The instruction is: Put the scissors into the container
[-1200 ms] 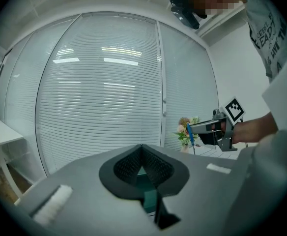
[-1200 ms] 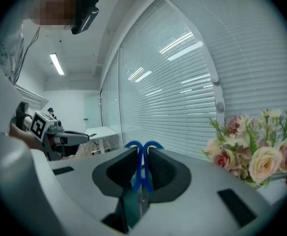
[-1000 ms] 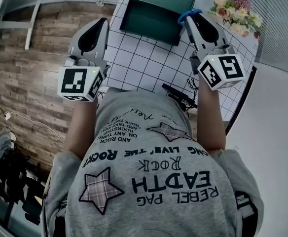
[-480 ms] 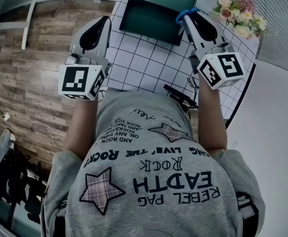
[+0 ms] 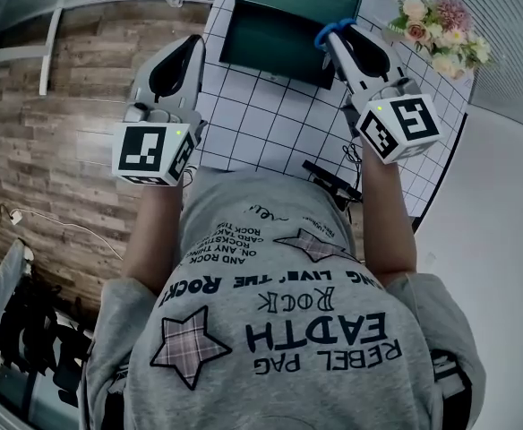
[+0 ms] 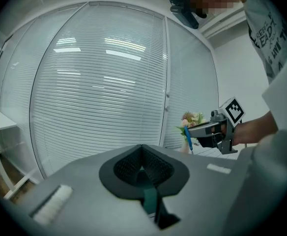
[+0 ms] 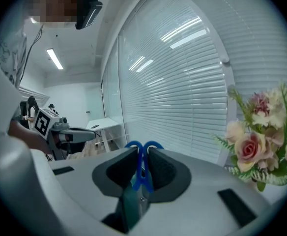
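Blue-handled scissors (image 5: 335, 30) are clamped in my right gripper (image 5: 331, 41), handle loops sticking out past the fingertips. They hang over the right edge of the dark green container (image 5: 279, 21) at the far end of the white grid table (image 5: 270, 124). In the right gripper view the scissors (image 7: 142, 177) stand upright between the pads of that gripper (image 7: 142, 152). My left gripper (image 5: 192, 43) hovers at the table's left edge, short of the container; its jaws (image 6: 142, 149) meet with nothing between them. The left gripper view shows the right gripper (image 6: 207, 130) from the side, with the scissors (image 6: 187, 139).
A bunch of pink and white flowers (image 5: 441, 32) stands at the table's far right corner, also in the right gripper view (image 7: 261, 146). A black device with cables (image 5: 330, 177) lies at the near table edge. Wooden floor (image 5: 55, 124) lies to the left.
The right gripper with the scissors has drifted a little left and lower, towards the container's right edge. The left gripper has sunk slightly and stays shut.
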{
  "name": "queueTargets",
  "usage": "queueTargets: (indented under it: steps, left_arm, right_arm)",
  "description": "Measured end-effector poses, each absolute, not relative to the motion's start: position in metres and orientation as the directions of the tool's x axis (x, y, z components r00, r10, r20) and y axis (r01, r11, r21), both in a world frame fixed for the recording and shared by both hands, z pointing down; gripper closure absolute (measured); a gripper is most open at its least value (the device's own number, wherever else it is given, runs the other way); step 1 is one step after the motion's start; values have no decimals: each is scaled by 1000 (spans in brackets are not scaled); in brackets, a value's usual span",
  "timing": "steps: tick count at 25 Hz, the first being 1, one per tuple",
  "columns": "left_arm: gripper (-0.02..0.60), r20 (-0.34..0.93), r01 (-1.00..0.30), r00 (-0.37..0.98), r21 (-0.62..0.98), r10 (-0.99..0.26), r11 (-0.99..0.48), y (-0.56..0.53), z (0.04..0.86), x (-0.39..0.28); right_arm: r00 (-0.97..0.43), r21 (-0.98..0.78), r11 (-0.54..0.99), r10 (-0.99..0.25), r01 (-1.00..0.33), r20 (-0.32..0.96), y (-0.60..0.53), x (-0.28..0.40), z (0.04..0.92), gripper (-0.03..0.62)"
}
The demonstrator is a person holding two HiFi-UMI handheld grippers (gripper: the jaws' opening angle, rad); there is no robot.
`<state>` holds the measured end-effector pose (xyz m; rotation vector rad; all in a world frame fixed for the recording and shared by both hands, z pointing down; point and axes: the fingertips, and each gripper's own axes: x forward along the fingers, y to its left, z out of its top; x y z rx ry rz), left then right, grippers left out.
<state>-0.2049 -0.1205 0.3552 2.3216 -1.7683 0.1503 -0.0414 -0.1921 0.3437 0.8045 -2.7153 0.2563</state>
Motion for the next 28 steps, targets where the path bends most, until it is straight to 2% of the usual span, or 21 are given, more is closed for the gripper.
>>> queueTargets:
  steps: [28]
  left_arm:
    - [572, 280, -953, 293, 161, -914, -256, -136, 403, -201]
  right_arm:
    - [-782, -134, 848, -397, -513, 481, -198, -58, 415, 516]
